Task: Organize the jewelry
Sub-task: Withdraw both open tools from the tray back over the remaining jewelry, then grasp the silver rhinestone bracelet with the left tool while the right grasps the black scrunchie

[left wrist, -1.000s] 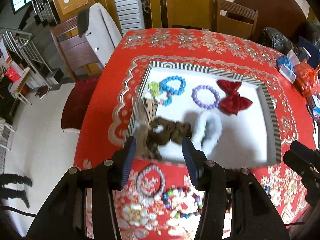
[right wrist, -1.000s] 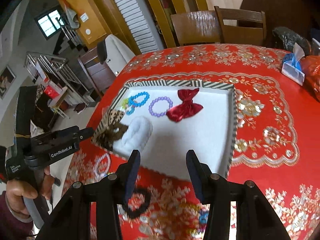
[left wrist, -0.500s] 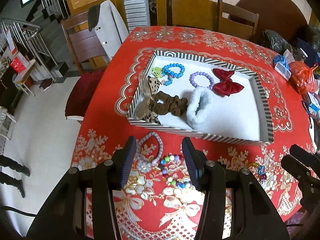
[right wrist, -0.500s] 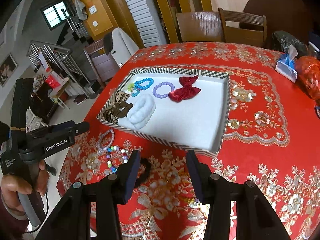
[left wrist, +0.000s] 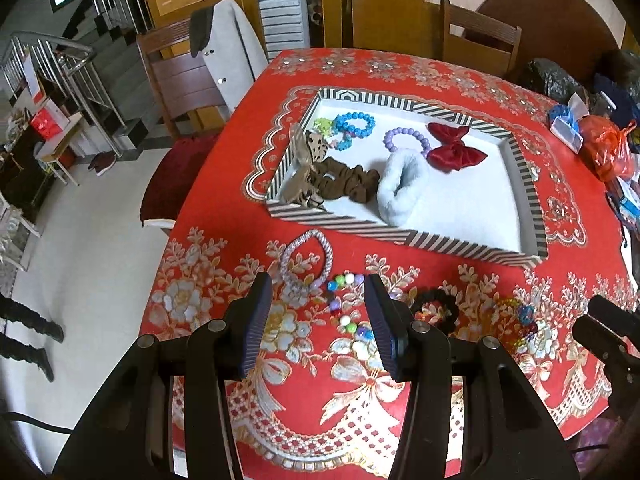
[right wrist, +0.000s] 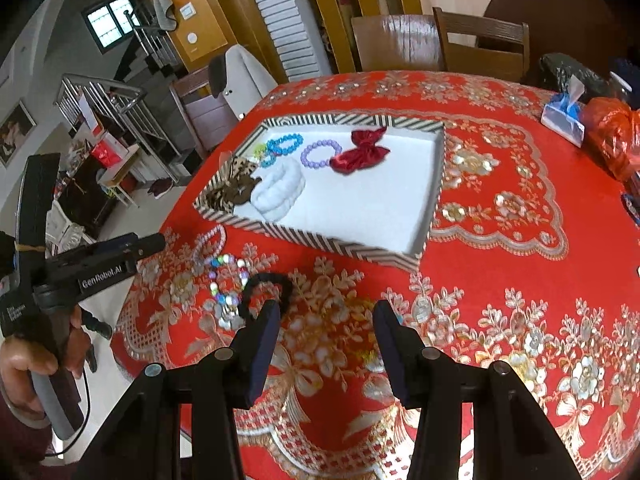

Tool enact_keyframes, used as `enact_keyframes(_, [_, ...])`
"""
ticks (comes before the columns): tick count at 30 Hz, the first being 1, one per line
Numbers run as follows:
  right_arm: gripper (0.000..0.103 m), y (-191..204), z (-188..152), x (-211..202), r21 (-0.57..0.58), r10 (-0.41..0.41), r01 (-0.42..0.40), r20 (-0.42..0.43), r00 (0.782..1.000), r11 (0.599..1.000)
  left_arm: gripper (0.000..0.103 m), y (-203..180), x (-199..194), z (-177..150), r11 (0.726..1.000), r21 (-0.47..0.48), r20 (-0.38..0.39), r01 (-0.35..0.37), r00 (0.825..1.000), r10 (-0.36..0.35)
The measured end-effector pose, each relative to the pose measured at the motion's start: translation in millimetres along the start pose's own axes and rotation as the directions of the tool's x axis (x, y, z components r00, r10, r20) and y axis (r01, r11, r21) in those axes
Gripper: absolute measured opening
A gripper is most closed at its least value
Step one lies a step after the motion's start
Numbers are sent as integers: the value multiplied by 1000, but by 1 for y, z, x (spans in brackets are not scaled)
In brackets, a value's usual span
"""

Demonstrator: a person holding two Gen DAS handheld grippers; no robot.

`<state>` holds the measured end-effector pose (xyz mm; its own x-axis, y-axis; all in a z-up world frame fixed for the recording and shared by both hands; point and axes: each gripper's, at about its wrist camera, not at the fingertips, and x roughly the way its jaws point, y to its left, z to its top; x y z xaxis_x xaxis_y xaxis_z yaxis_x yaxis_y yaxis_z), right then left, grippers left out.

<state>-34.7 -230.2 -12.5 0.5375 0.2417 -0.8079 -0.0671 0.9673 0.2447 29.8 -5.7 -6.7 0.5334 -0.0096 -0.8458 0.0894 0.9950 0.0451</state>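
Multicoloured bead bracelet (left wrist: 347, 304) lies loose between the spread, empty fingers of the left gripper (left wrist: 316, 322), outside the striped tray (left wrist: 404, 236); pick-up pending, requiring descent and closure; right gripper (right wrist: 326, 338) likewise apart.

Inside the tray (left wrist: 404, 236), two bead bracelets, three scrunchies and one red bow (left wrist: 454, 148) are counted.

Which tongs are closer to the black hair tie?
Right. The right tongs hover just over the black hair tie, one finger overlapping it. The left tongs sit farther left, over the colorful beads.
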Motion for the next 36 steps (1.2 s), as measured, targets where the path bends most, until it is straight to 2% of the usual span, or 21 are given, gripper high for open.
enact_keyframes(11, [46,-20,-26,-5,36,-24,25,-17,1000,999,47,26,-3,-17,998,-60,-24,-5,1000,3])
enact_keyframes(17, [47,-18,-24,-13,25,-15,15,1,1000,1000,47,30,-11,-21,997,-75,-18,-5,1000,3])
enact_keyframes(21, [52,-10,-21,-16,1,-5,5,13,1000,1000,47,29,-17,-21,998,-70,-3,-4,1000,4])
enact_keyframes(29, [52,-5,-22,-12,-15,5,-5,-2,1000,1000,47,31,-18,-23,997,-71,-10,-7,1000,6])
enact_keyframes(33, [52,-6,-24,-8,-16,-2,1,-15,1000,1000,47,41,-11,-24,995,-102,-41,20,999,-24])
enact_keyframes(36, [52,-8,-25,-6,-9,-4,3,-24,1000,1000,47,61,0,-25,986,-162,-80,48,995,-62])
